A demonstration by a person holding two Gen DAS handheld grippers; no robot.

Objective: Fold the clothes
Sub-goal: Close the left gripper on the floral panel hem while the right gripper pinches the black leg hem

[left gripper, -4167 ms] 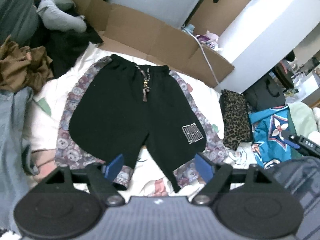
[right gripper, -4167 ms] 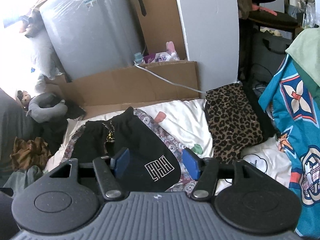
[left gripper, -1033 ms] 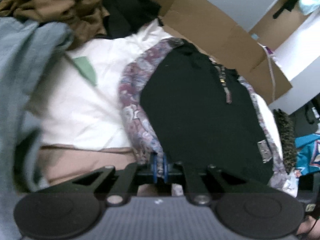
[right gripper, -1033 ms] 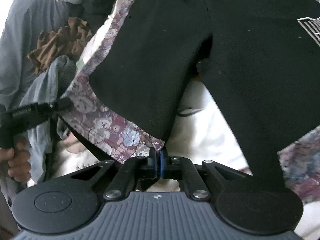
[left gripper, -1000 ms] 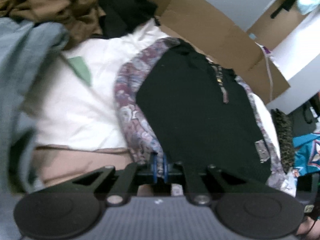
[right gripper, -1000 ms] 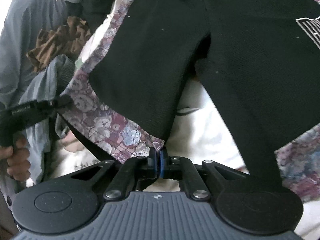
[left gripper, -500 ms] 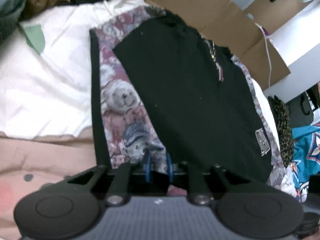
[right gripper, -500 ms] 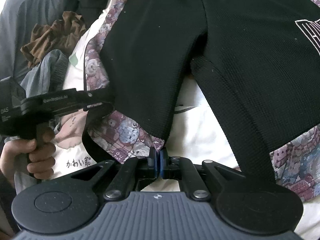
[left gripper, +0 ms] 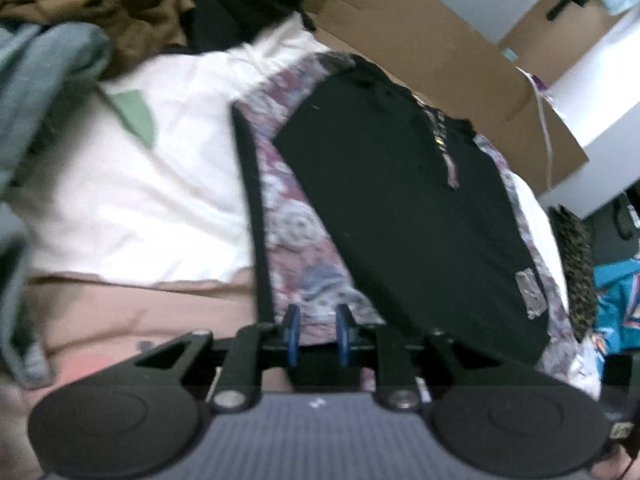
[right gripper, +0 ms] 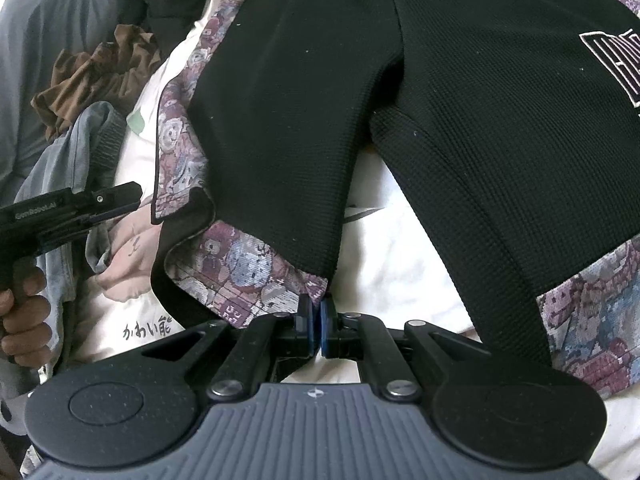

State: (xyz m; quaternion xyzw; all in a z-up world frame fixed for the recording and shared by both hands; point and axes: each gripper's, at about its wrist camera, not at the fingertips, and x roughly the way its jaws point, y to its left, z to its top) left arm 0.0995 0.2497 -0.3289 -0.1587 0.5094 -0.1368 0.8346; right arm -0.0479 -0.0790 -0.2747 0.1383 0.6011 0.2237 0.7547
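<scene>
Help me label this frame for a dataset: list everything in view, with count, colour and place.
shorts: 1, black with bear-print side panels, spread flat on the sheet
sheet: 1, white, under the shorts
cardboard: 1, brown, beyond the shorts
crumpled garment: 1, brown, left of the shorts
denim garment: 1, blue-grey, left edge
leopard-print cloth: 1, brown and black, far right
printed cloth: 1, teal, far right
left gripper: 1, black with blue pads, slightly open at the shorts' side panel
right gripper: 1, black with blue pads, shut on the shorts' hem corner
hand: 1, holding the left gripper's handle
</scene>
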